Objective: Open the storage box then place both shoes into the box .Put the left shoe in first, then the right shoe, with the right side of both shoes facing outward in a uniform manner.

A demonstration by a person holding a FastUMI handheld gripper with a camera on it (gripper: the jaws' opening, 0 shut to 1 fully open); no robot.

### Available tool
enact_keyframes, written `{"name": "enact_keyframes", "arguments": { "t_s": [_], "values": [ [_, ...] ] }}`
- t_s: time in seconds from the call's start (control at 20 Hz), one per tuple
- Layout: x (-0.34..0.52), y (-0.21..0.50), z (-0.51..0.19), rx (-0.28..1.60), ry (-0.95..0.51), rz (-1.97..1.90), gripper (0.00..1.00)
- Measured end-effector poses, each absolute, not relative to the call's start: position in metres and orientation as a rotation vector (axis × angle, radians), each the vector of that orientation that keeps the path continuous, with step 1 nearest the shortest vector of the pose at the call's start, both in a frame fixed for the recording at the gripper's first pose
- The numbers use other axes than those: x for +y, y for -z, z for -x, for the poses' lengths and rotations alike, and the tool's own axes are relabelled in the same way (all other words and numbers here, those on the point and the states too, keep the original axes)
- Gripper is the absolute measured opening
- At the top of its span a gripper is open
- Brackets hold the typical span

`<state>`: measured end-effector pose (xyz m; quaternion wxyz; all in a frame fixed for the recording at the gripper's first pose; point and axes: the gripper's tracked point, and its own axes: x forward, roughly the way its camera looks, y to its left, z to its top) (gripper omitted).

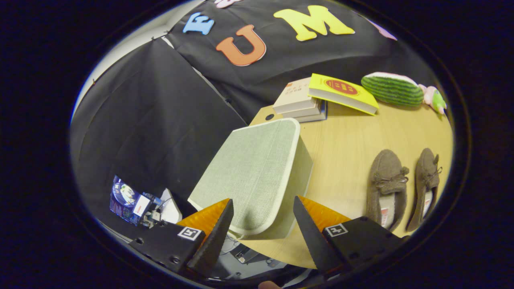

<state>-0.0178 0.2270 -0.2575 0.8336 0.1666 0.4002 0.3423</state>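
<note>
Tool [263,216] wide open, hovering over the closed storage box [257,172]. Shoes [403,186] wait at three o'clock. Risk: fingers slipping off the lid's thin rim.

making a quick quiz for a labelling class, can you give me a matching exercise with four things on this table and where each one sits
Things:
1. storage box
2. pair of shoes
3. yellow book
4. watermelon toy

Places:
a. leaning on a stack of books at the back of the table
b. lid closed, just ahead of the open fingers of the hand-held gripper
c. at the back of the table, on the far side of the yellow book from the stack
d. side by side on the bare wood, next to the box, toes pointing to the back

Pairs: 1-b, 2-d, 3-a, 4-c
</note>
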Motion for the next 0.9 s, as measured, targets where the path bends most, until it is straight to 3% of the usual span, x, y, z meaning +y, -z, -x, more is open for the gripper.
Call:
{"name": "enact_keyframes", "arguments": {
  "t_s": [0.3,0.55,0.6,0.65,0.9],
  "values": [
    [0.233,0.27,0.01,0.977,-0.721,-0.542,0.68],
    [0.237,0.258,0.01,1.046,-0.716,-0.724,0.16],
    [0.237,0.251,0.013,1.05,-0.715,-0.736,0.1],
    [0.238,0.247,0.016,1.055,-0.73,-0.72,0.06],
    [0.26,0.196,0.024,0.987,-0.805,-0.692,0.06]
  ]
}}
